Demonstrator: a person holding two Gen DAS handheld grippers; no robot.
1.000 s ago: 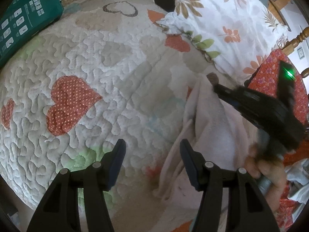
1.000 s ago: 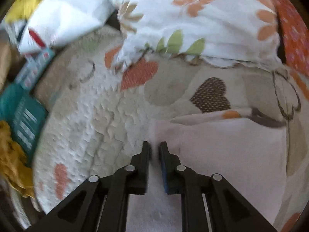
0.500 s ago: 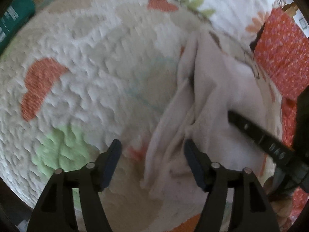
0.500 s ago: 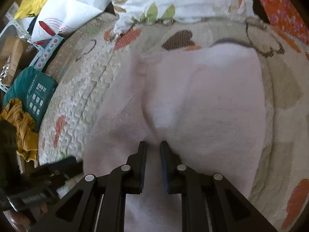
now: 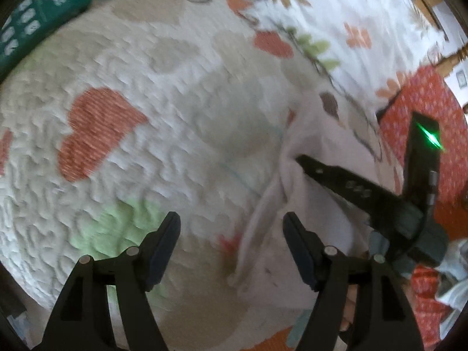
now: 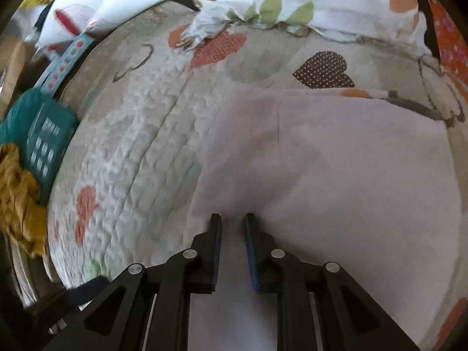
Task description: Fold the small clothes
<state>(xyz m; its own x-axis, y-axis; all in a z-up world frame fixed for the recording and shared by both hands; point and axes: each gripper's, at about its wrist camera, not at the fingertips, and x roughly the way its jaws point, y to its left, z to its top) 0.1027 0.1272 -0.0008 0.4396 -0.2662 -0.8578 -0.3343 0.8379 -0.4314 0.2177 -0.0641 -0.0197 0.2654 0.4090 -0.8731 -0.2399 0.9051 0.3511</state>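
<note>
A pale pink cloth (image 6: 351, 175) lies spread on a quilted bedspread with hearts (image 5: 131, 117). In the left wrist view it lies at the right (image 5: 316, 161), with a bunched fold running down its left edge. My left gripper (image 5: 231, 228) is open and empty, hovering over the quilt with the cloth's left edge between its fingers. My right gripper (image 6: 233, 225) has its jaws narrowly apart over the cloth; a ridge of cloth runs up between them. The right gripper also shows in the left wrist view (image 5: 301, 161), its tip on the cloth.
A floral pillow (image 6: 321, 0) lies at the far edge. A teal package (image 5: 35, 20) and yellow fabric (image 6: 17, 193) lie at the left. An orange patterned cloth (image 5: 424, 111) lies at the right. A white bag (image 6: 96, 5) sits at the far left.
The right gripper has slid over the cloth, first drawing back and then forward again; its jaws have opened slightly. The left gripper swung towards the cloth's edge and stayed open.
</note>
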